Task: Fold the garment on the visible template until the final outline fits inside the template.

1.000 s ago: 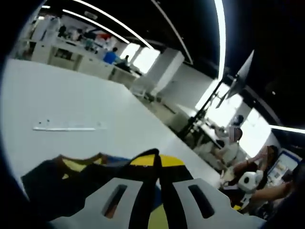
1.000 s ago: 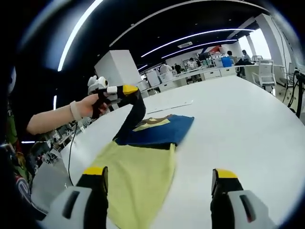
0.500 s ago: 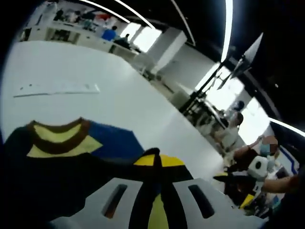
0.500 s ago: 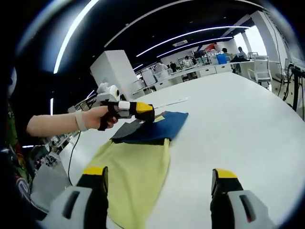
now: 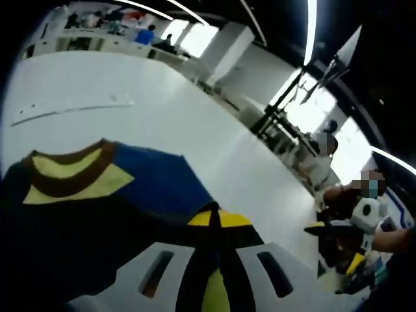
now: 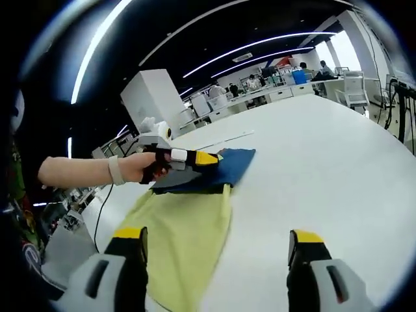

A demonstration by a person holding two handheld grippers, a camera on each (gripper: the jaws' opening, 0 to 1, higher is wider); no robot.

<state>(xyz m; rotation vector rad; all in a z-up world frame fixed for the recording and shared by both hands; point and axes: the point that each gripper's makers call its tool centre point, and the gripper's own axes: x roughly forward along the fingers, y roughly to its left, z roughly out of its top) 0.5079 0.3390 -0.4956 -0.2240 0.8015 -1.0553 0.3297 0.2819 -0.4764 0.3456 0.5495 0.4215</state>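
Observation:
The garment lies on the white table (image 6: 325,149): a yellow body (image 6: 185,234) near me, and a blue upper part (image 6: 235,166) with a yellow-and-brown neckline (image 5: 65,175) farther off. My left gripper (image 6: 207,158), held in a person's hand, is shut on a dark fold of the garment (image 5: 97,240) and holds it low over the blue part. In the left gripper view its jaws (image 5: 212,216) meet with dark cloth pinched between them. My right gripper (image 6: 218,237) stands open over the yellow hem with nothing between its jaws. It also appears at the far side, as the right gripper (image 5: 354,227).
A thin white strip (image 6: 227,138) lies on the table beyond the garment, also seen as the strip (image 5: 71,110). Bare table spreads to the right of the garment. Desks, a white pillar (image 6: 156,97) and seated people (image 5: 325,162) surround the table.
The left gripper has carried the dark fold down from a raised position and across over the blue part, now nearly level with the table. The right gripper has stayed put, open.

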